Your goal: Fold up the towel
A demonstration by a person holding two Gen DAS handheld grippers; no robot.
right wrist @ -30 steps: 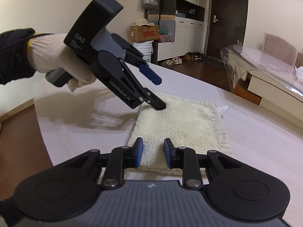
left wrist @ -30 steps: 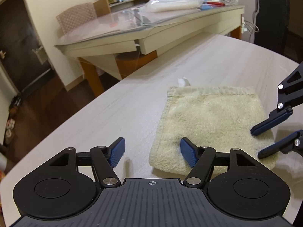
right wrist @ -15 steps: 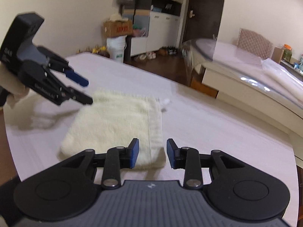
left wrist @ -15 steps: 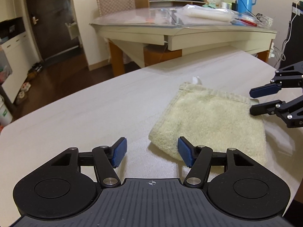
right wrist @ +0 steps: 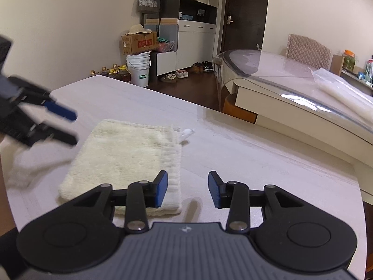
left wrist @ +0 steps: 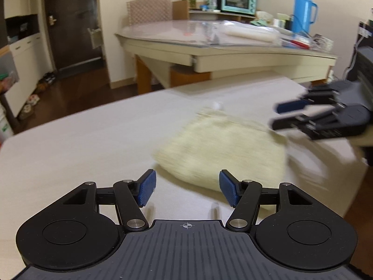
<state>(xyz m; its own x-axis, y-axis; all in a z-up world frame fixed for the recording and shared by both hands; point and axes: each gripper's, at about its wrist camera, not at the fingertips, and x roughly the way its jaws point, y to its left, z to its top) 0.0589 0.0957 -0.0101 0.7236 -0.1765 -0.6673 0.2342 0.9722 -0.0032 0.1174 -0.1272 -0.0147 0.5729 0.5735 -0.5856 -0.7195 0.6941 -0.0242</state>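
A cream towel (left wrist: pixel 221 147) lies folded into a small rectangle on the pale table (left wrist: pixel 81 144); it also shows in the right wrist view (right wrist: pixel 123 156). My left gripper (left wrist: pixel 185 187) is open and empty, just short of the towel's near edge. My right gripper (right wrist: pixel 187 190) is open and empty at the towel's near right corner, its left pad above the hemmed edge. Each gripper shows in the other's view: the right gripper (left wrist: pixel 283 115) hovers past the towel's right side, the left gripper (right wrist: pixel 66 127) past its left side. A small white tag (right wrist: pixel 186 134) sticks out at the far corner.
A second table (left wrist: pixel 233 46) with a glass top, plastic bags, a blue flask (left wrist: pixel 303 11) and a teal oven (left wrist: pixel 237 0) stands beyond. A padded chair (right wrist: pixel 310 46) is behind it. Dark floor lies between the tables. A bucket and box (right wrist: pixel 139 53) stand by the wall.
Both grippers have drawn back from the towel. The right gripper's jaws have opened wider. The left gripper's jaws stay open. The towel lies still.
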